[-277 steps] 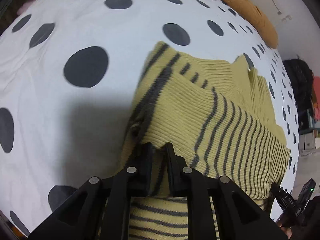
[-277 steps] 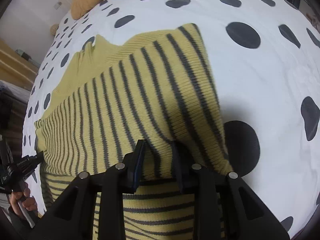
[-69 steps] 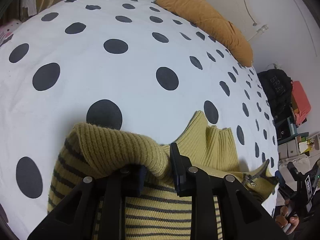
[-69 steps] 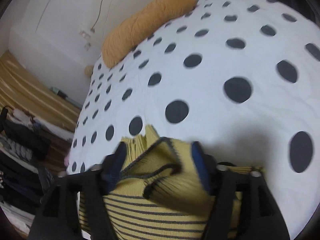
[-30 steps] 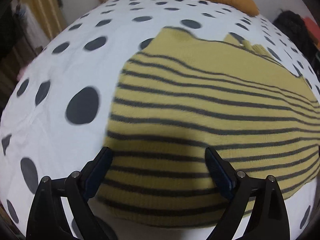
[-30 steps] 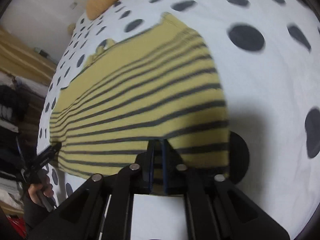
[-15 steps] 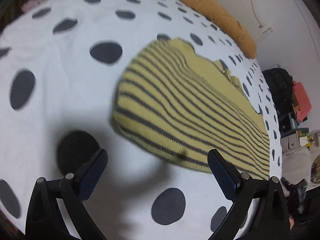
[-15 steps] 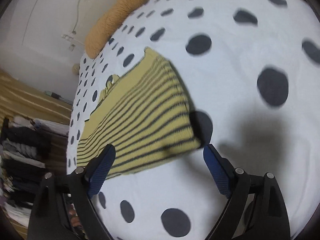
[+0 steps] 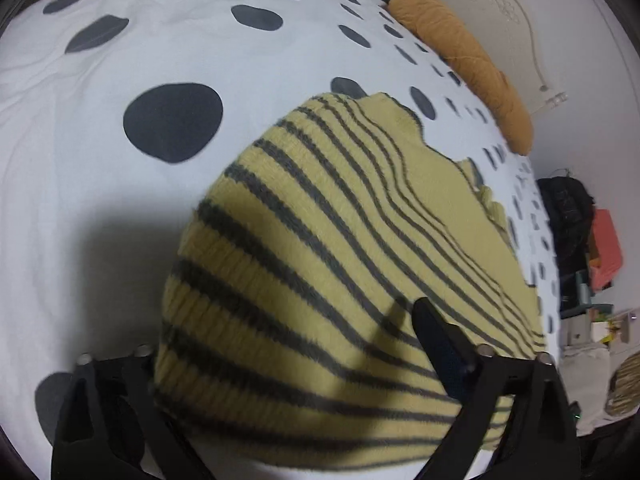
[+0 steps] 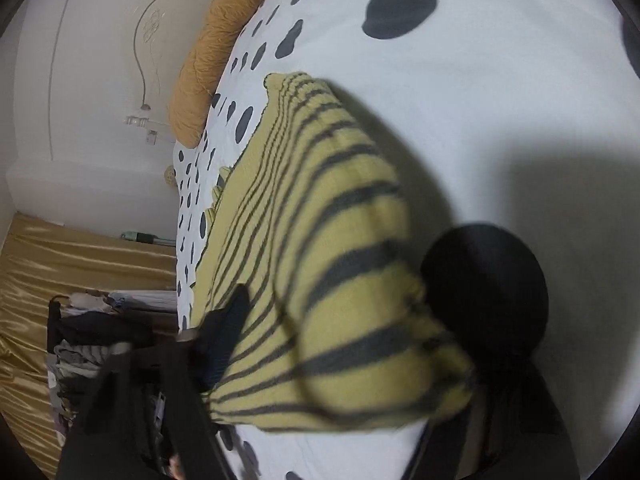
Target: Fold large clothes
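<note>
A yellow sweater with dark stripes (image 9: 340, 240) lies folded on the white bedcover with black dots (image 9: 100, 180). My left gripper (image 9: 308, 316) straddles its near left end. Its right finger (image 9: 436, 336) rests on top of the knit, and the left finger is hidden under the sweater's edge. The jaws are closing but still stand wide. In the right wrist view the sweater (image 10: 320, 240) bulges at its right end between the jaws of my right gripper (image 10: 340, 320). The left finger (image 10: 228, 332) lies against the knit, the other is hidden, and these jaws are closing too.
An orange pillow (image 9: 460, 60) lies along the head of the bed by the white wall. A black bag (image 9: 564, 208) and a red box (image 9: 608, 248) stand beyond the bed's right side. A rack of clothes (image 10: 100, 320) and a golden curtain (image 10: 60, 272) are on the other side.
The right gripper let go of the sweater's hem and opened. Both grippers then dropped from just short of the sweater onto its two ends, rolling as they came, and now straddle them.
</note>
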Demonstrator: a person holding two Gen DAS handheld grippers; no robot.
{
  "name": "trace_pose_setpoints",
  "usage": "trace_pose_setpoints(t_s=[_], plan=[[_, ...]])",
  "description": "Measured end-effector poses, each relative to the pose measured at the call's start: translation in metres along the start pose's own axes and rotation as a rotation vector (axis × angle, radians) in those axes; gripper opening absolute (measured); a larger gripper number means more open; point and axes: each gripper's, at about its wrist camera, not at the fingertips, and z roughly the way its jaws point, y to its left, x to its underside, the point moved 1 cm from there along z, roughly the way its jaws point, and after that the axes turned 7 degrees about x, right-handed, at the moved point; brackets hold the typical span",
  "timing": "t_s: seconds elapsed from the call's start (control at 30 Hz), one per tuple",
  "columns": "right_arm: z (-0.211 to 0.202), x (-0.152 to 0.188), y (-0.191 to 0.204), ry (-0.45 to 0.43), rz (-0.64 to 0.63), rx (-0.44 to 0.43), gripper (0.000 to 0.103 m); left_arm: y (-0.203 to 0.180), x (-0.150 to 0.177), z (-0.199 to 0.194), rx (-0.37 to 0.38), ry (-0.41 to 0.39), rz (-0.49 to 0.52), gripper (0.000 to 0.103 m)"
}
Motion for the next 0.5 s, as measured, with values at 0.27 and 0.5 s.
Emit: trace_pose_setpoints(t_s=[0.27,0.5], plan=[[-0.028,0.002,0.041,-0.067,-0.195,0.045,0.03,-0.005,-0.009,-0.038,0.053,-0.071,-0.016,0.024],[-0.094,0.031,0.062,-0.048,-0.269,-0.032,0.029,-0.009,0.043,-0.126,0.092,-0.129,0.019,0.023]])
